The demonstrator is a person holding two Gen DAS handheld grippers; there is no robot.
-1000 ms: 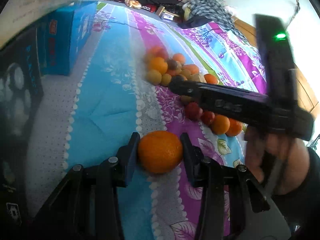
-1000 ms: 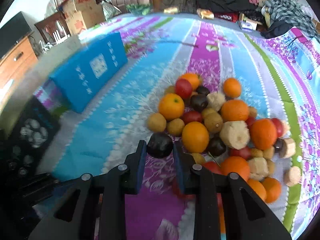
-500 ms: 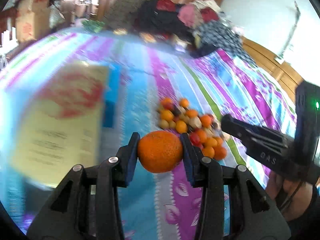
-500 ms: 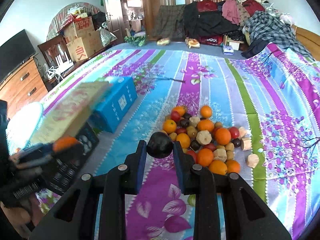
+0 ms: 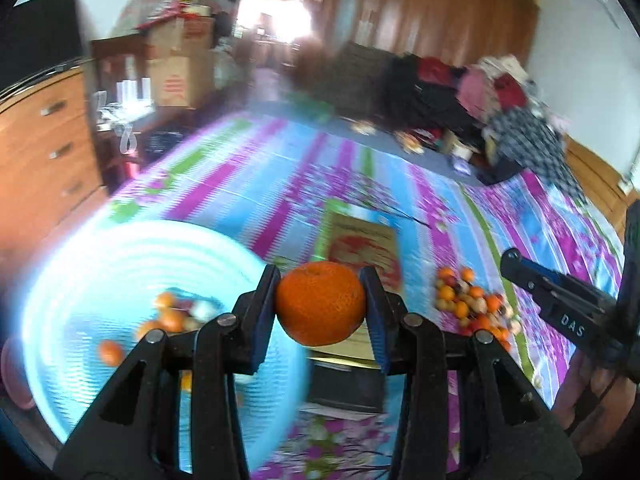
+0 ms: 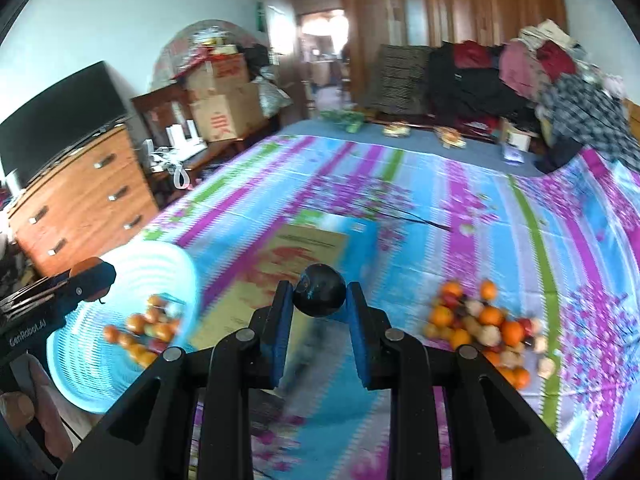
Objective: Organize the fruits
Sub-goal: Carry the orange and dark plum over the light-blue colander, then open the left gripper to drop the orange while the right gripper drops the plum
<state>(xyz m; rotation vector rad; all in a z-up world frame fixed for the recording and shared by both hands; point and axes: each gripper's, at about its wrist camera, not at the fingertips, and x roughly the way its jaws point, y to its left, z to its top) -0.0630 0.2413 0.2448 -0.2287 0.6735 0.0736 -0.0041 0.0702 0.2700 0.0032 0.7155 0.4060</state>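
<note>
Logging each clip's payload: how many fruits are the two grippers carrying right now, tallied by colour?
Orange fruit, in the left gripper: 1
Dark fruit, in the right gripper: 1
Total: 2
Fruit in the basket and in the pile is too blurred to count.

striped floral bedsheet (image 6: pixel 460 216), wooden dresser (image 6: pixel 80 204), cardboard boxes (image 6: pixel 224 116), heaped clothes (image 6: pixel 520 76), flat yellow box (image 6: pixel 296 256)
</note>
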